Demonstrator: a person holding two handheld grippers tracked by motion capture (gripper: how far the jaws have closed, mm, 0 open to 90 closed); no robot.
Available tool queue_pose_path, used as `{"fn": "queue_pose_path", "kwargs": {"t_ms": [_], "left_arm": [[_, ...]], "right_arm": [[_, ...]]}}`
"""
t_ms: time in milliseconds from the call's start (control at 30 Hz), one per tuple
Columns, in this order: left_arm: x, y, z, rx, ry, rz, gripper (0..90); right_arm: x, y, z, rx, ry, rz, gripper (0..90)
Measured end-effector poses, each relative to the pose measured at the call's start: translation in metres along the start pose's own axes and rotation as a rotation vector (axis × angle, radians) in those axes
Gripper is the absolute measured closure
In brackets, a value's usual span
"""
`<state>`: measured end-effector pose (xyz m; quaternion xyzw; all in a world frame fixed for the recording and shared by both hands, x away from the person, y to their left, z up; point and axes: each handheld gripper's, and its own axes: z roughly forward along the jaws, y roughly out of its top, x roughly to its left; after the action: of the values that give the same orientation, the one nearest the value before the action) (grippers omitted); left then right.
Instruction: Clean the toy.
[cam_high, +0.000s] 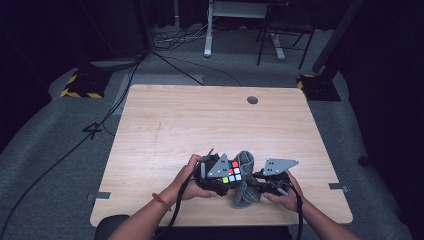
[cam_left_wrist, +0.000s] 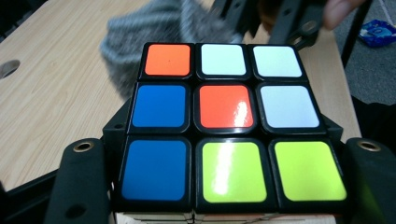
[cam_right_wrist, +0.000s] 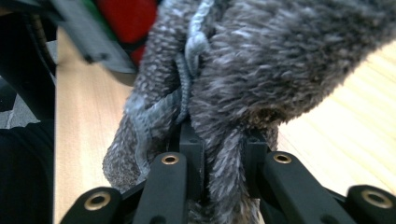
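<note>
Near the bottom middle of the high view, both hands meet over the front edge of the bench (cam_high: 165, 125). The left claw (cam_high: 220, 176) is clenched on a puzzle cube (cam_high: 231, 171), whose coloured tiles face up, and the right claw (cam_high: 257, 184) grips a grey fuzzy cloth (cam_high: 244, 187) that touches the cube's right side. The step in hand looks like wiping the cube with the cloth.

Across the lower half of the left gripper view, the cube (cam_left_wrist: 224, 126) sits squarely between the two black jaws, with its top face level and glare on the yellow-green tiles. The cloth (cam_left_wrist: 154, 32) bunches behind it at the upper left. The person would do well to keep this grip steady so that no layer twists under the rubbing.

At the bottom middle of the right gripper view, the jaws pinch a fold of the cloth (cam_right_wrist: 261, 60), and most of it billows loose above them. A red patch of the cube (cam_right_wrist: 128, 18) shows at the upper left. A wipe would likely go best if the loose bulk, not the jaw tips, is pressed to the tiles and drawn across one face at a time.
</note>
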<state>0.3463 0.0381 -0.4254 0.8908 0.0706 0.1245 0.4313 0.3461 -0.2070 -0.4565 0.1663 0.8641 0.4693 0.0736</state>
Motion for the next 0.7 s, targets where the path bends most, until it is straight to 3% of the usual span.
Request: {"fn": "queue_pose_path", "kwargs": {"t_ms": [167, 233, 367, 533, 700], "left_arm": [[-0.001, -0.002, 0.005, 0.024, -0.007, 0.001, 33.0], [-0.003, -0.002, 0.008, 0.045, -0.006, 0.019, 33.0], [-0.007, -0.002, 0.014, 0.094, 0.008, 0.048, 33.1], [-0.006, -0.003, 0.017, 0.105, 0.001, 0.034, 32.4], [-0.009, -0.004, 0.022, 0.136, 0.006, 0.055, 33.0]], "right_arm": [[0.001, 0.008, -0.012, -0.064, -0.001, -0.008, 76.9], [0.001, 0.010, -0.015, -0.081, -0.009, -0.013, 76.9], [0.002, 0.012, -0.017, -0.087, -0.014, -0.021, 76.9], [0.004, 0.014, -0.016, -0.081, -0.020, -0.019, 77.0], [0.009, 0.019, -0.014, -0.079, -0.013, -0.043, 77.0]]}}
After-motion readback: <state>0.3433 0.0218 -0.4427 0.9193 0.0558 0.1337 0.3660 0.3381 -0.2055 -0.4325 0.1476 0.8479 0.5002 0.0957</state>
